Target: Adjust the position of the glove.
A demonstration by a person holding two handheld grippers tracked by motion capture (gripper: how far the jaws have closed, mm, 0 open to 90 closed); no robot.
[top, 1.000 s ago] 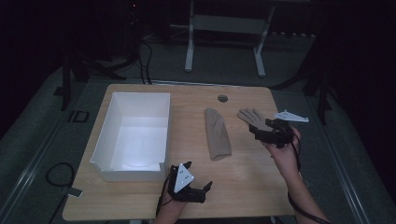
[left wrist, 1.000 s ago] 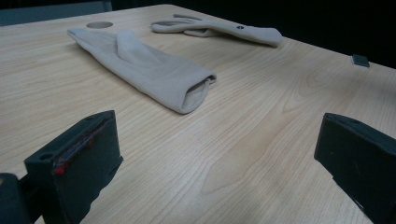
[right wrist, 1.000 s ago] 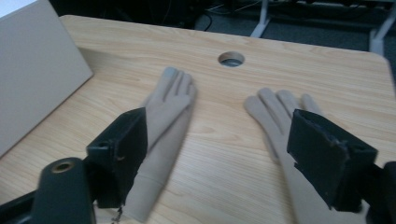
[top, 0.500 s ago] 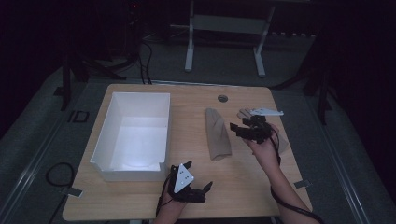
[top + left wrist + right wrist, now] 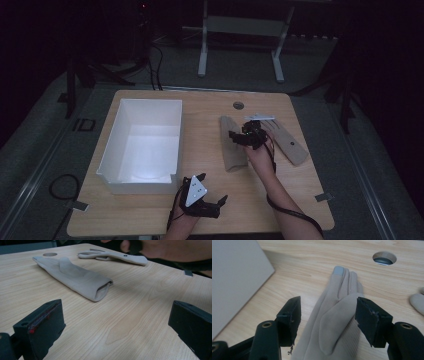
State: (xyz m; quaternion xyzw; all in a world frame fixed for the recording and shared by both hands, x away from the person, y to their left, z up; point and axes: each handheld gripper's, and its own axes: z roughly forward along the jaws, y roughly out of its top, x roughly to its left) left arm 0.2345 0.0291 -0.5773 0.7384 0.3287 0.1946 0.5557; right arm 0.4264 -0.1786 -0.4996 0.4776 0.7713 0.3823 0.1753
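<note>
1. Near glove [image 5: 231, 144]: beige knit, lying flat on the table [image 5: 210, 210] between the white bin [image 5: 142, 142] and the second glove. Its digits point toward the round cable hole [image 5: 238, 105]; its open cuff faces the person. In the right gripper view the thumb [image 5: 335, 326] lies folded across the palm, and one fingertip carries a grey patch.
2. Second glove [image 5: 286, 141]: same make, lying well to the right of the first, a small dark stud near its cuff.
3. Right gripper [image 5: 246, 139]: poised over the near glove's palm. Its fingers [image 5: 292, 315] have just been closing and now straddle the folded thumb, one on each side, not yet pressing it. Nothing gripped.
4. Left gripper [image 5: 200, 197]: resting near the table's front edge, fingers [image 5: 42, 325] spread wide with bare wood between them. Nothing held.
5. Handling, judged: the glove is light, soft and limp; it will sag and trail when lifted. It is not fragile and its knit gives fair friction.
6. Hold, judged: pinch the doubled layer at the thumb and palm so both thicknesses are caught; a shallow nip on a single layer may slip.
</note>
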